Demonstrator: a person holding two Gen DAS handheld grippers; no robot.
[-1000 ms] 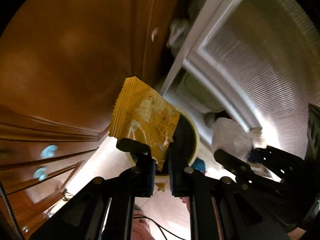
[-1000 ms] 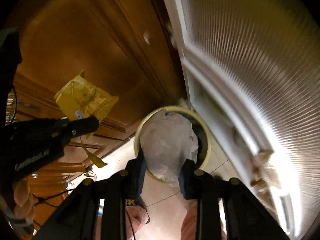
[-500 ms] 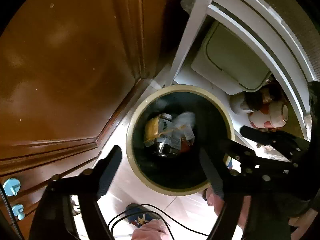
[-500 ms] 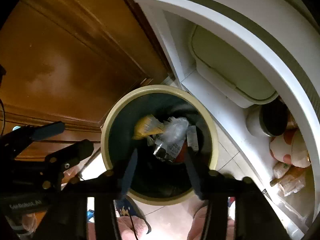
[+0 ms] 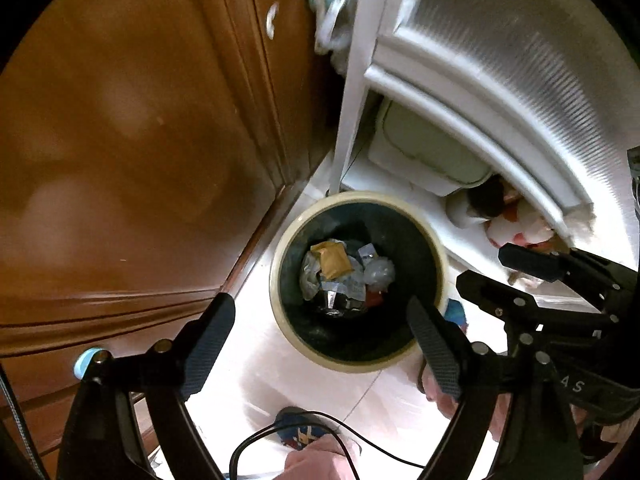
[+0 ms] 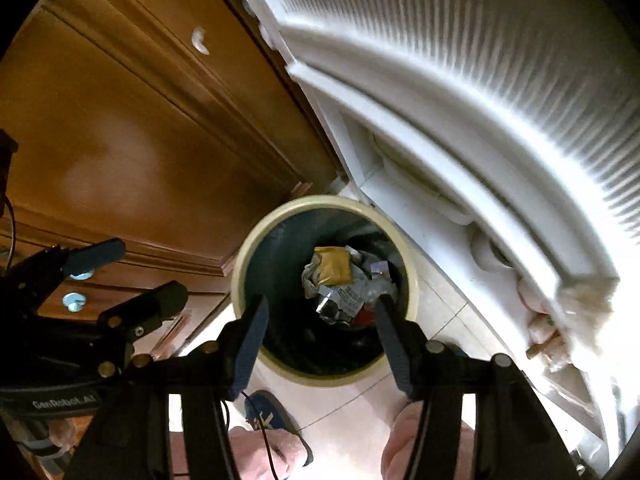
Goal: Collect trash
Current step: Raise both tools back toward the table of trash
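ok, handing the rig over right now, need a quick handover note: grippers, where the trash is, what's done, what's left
Left hand-held gripper: jaws opening, nothing between them, above the trash bin.
Right hand-held gripper: open, empty, also above the bin.
Trash: yellow snack wrapper and crumpled clear plastic bag lie inside the bin on the other rubbish.
Done: both pieces are in the bin.
Left: these views show no loose trash on the floor around the bin; look elsewhere for more before calling it finished.
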